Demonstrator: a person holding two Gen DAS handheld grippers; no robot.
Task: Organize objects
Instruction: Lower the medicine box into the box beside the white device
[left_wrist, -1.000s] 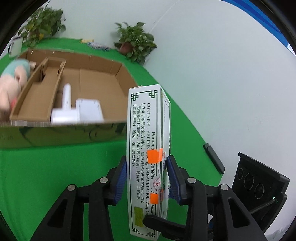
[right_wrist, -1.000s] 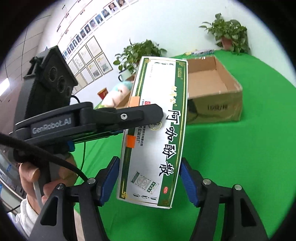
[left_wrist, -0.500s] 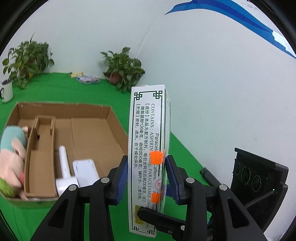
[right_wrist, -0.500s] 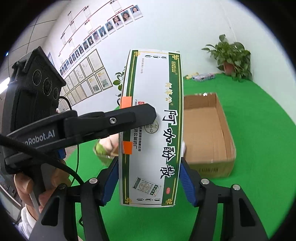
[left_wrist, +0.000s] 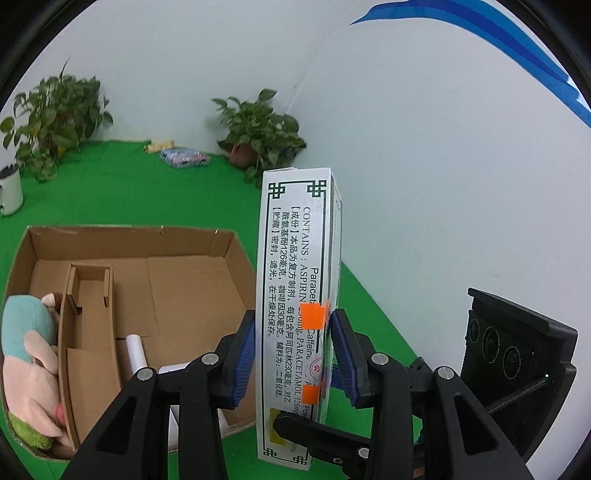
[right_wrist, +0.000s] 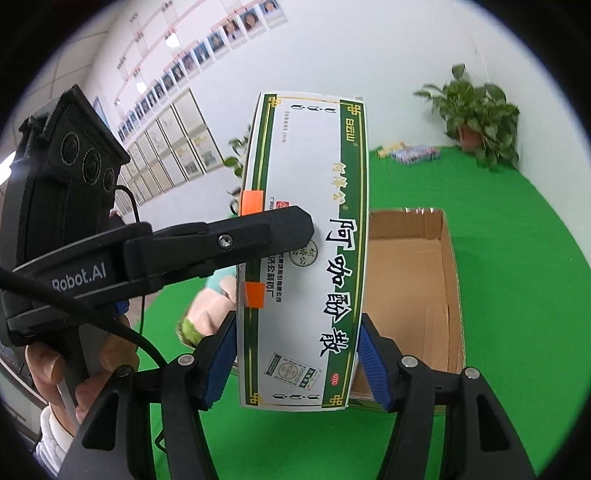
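Observation:
A tall white-and-green medicine box with orange tape patches is held upright above the green surface. My left gripper is shut on its narrow sides. My right gripper is shut on its wide face edges, and the box shows there too. The left gripper's finger crosses the box in the right wrist view. An open cardboard box lies below and behind, holding a plush toy, a cardboard divider and white items.
Potted plants stand at the back against the white wall, with a white mug at far left and small packets on the green cloth. A hand holds the left gripper's handle.
Both grippers have lifted the medicine box higher and over toward the cardboard box, which now shows more from above. Both stay shut on it.

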